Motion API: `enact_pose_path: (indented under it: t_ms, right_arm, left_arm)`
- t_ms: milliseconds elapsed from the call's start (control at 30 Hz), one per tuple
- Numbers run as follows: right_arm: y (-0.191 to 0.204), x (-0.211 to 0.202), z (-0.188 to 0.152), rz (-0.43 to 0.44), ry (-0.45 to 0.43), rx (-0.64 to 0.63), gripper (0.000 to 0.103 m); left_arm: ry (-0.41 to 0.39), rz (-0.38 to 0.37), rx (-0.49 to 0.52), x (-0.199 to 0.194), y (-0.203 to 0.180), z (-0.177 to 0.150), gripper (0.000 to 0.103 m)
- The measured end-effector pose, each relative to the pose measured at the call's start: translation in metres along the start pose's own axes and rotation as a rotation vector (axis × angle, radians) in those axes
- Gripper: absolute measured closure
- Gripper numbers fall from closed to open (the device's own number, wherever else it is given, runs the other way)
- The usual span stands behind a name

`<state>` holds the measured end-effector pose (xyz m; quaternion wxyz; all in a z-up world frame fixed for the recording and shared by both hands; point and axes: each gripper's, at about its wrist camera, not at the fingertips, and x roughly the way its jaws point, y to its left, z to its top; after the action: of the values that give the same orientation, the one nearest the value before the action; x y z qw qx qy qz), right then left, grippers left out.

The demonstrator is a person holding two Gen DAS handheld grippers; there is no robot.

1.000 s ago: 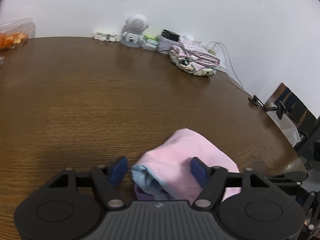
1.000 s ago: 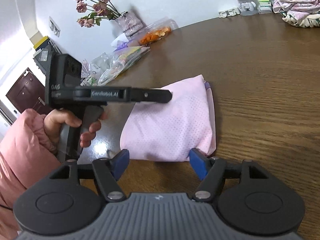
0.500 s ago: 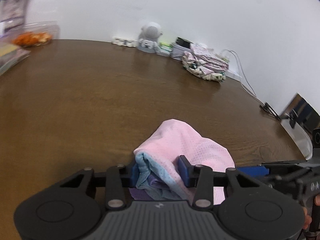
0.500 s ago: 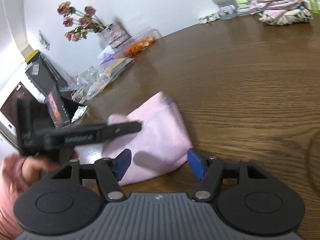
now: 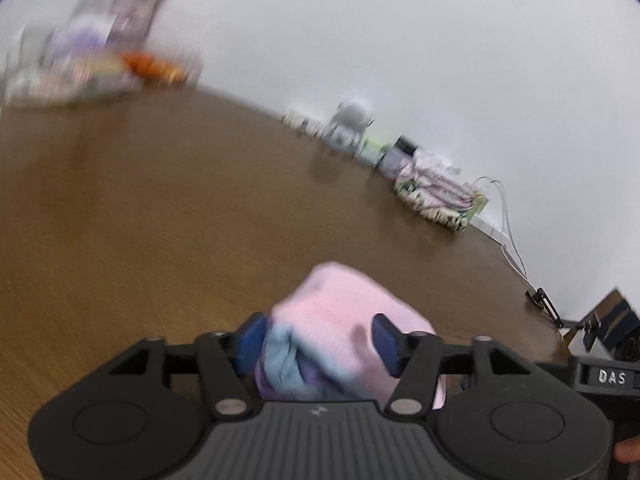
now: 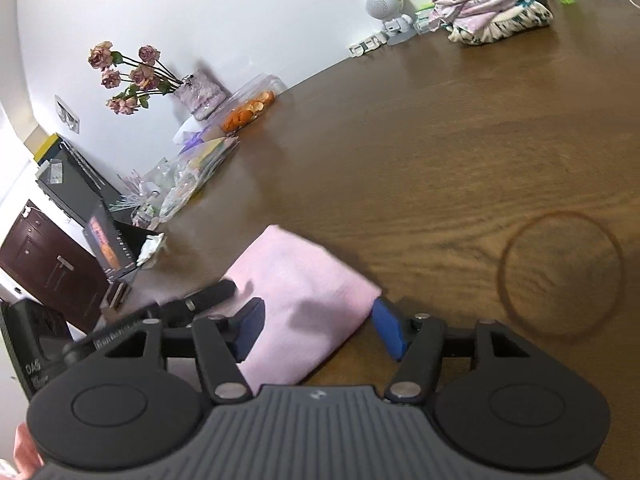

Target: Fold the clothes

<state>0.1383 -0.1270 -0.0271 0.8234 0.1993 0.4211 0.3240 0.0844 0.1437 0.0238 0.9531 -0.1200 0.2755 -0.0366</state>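
A folded pink garment [image 5: 340,312], with light blue and purple layers showing at its near end, sits between the fingers of my left gripper [image 5: 319,340], which is shut on it. The left wrist view is tilted and blurred. In the right wrist view the same pink garment [image 6: 304,288] rests on the brown table [image 6: 440,152]. My right gripper [image 6: 320,330] is open and straddles its near corner, with the right pad just off the cloth's edge. A black finger of the left gripper [image 6: 208,296] reaches onto the garment from the left.
A stack of folded patterned clothes [image 6: 492,4] lies at the far edge beside a white round speaker [image 6: 384,4]. Dried roses [image 6: 132,76], a tub of orange peel [image 6: 250,110] and plastic bags [image 6: 188,184] crowd the left side. A ring stain [image 6: 560,272] marks the wood.
The left gripper went from open around the garment to shut on it, then swung and tilted with the cloth. The right gripper moved in over the garment's near corner, still open.
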Motion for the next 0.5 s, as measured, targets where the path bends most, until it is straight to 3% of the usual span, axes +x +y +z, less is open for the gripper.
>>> enact_pose_path:
  t_ms: [67,133,267,367,433,500]
  right_arm:
    - [0.003,-0.005,-0.005,0.016,0.015,0.007,0.040]
    - [0.008,-0.006,-0.009,0.032,0.030,0.009,0.040]
    - [0.023,0.006,-0.016,0.040,0.058,-0.013,0.041]
    - [0.029,0.017,-0.020,0.024,0.077,-0.025,0.045]
    - [0.033,0.022,-0.022,0.002,0.083,-0.058,0.061]
    - [0.039,0.024,-0.024,-0.030,0.081,-0.109,0.067]
  left_arm:
    - [-0.027,0.012,0.016,-0.008,-0.005,0.001,0.031]
    - [-0.023,0.016,0.088,-0.006,-0.008,0.008,0.036]
    - [0.056,-0.038,0.224,0.012,-0.010,0.013,0.076]
    - [0.129,-0.077,0.301,0.027,-0.008,0.003,0.083]
    - [0.150,-0.091,0.319,0.030,-0.005,-0.005,0.083]
    - [0.147,-0.099,0.315,0.030,-0.002,-0.010,0.083]
